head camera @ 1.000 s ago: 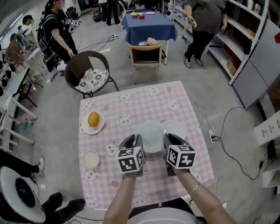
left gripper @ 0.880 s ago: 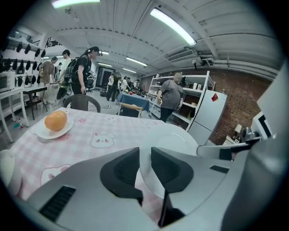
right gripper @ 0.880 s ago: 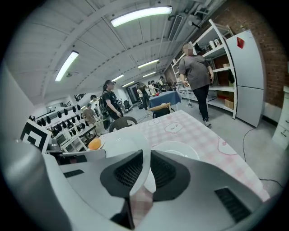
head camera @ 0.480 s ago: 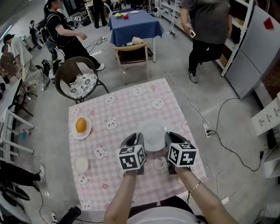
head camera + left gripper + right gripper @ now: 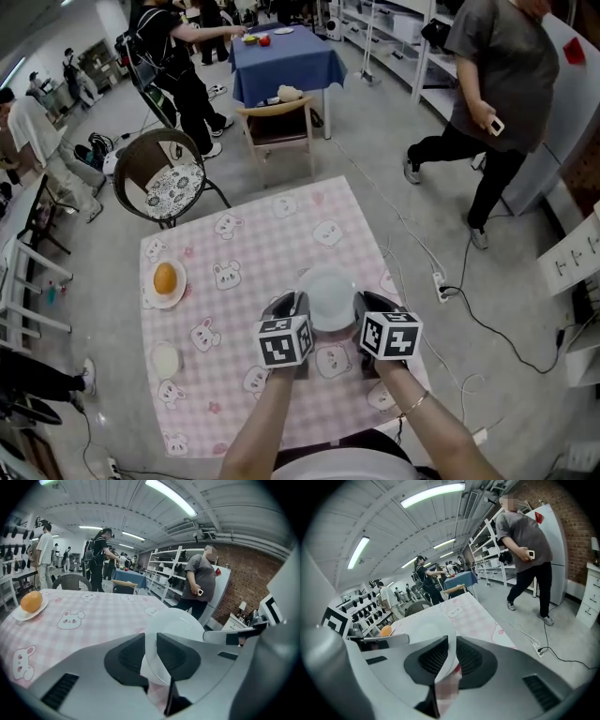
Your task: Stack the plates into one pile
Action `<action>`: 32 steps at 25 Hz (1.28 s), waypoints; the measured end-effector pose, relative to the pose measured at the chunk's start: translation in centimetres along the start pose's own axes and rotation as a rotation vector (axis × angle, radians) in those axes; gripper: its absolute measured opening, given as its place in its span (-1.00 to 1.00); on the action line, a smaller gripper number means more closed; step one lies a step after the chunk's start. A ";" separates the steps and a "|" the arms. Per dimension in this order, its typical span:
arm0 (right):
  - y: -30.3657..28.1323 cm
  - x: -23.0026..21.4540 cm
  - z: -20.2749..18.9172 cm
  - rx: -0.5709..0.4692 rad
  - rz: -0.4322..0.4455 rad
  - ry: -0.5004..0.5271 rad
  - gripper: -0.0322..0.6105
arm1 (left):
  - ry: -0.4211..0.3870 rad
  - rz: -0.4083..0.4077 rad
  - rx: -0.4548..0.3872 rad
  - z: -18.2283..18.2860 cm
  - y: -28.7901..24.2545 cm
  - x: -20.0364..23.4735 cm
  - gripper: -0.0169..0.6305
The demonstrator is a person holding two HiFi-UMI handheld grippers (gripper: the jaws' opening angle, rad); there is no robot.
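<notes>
A white plate [image 5: 330, 298], round, smooth and glossy with a shallow raised rim, sits between both tools over the right part of the worktop [image 5: 244, 234]. The left tool [image 5: 150, 641] is closed partway on the plate's left rim, its dark ribbed pads pressing the thin edge from both sides. The right tool [image 5: 449, 656] clamps the opposite rim the same way. Whether the plate rests on the cloth [image 5: 281, 225] or hangs just above it cannot be told. In the head view the tools' bodies cover both gripped edges.

Well to the left of the plate, a smaller white plate [image 5: 165, 283] carries an orange [image 5: 165, 277]. Left of the plate and nearer the person lies a pale round dish [image 5: 165, 359]; what it holds is too small to tell.

The cloth under the plate is soft, pink-and-white checked and printed with bunny faces. Its near edge is partly hidden by the person's forearms [image 5: 272, 422]. Far beyond the plate, on the floor, stands a round-backed chair [image 5: 159, 173] with a patterned cushion.
</notes>
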State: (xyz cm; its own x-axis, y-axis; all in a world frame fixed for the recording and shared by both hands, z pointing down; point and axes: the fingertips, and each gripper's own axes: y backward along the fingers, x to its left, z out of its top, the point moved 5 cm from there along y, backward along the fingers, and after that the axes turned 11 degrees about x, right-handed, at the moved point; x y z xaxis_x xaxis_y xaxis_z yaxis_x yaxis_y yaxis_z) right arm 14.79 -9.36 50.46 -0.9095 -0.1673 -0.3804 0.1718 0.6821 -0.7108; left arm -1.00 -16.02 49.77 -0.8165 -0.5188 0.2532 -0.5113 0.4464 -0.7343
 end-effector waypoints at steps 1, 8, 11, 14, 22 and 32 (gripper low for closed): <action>-0.2 -0.2 0.1 0.006 0.001 0.000 -0.72 | 0.001 0.002 0.006 0.1 -0.2 0.0 -0.65; -1.8 -1.0 0.6 0.046 0.009 -0.006 -0.72 | 0.010 0.017 0.039 0.7 -1.7 0.2 -0.65; -2.4 -1.3 0.4 0.065 0.013 -0.003 -0.72 | 0.015 0.025 0.056 0.4 -2.2 0.5 -0.65; -3.0 -1.6 0.5 0.087 0.013 -0.003 -0.71 | 0.024 0.030 0.073 0.4 -2.8 0.6 -0.65; -4.3 -2.0 0.2 0.119 0.014 0.006 -0.70 | 0.040 0.040 0.103 -0.3 -4.0 1.1 -0.65; -4.8 -1.9 0.6 0.132 0.013 0.039 -0.68 | 0.035 0.066 0.104 0.1 -4.1 1.2 -0.65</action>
State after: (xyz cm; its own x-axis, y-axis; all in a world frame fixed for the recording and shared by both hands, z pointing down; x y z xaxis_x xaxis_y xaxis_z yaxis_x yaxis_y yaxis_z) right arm 15.93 -12.69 54.25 -0.9206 -0.1298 -0.3683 0.2293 0.5837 -0.7789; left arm 0.19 -18.56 53.02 -0.8571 -0.4645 0.2227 -0.4273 0.3999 -0.8108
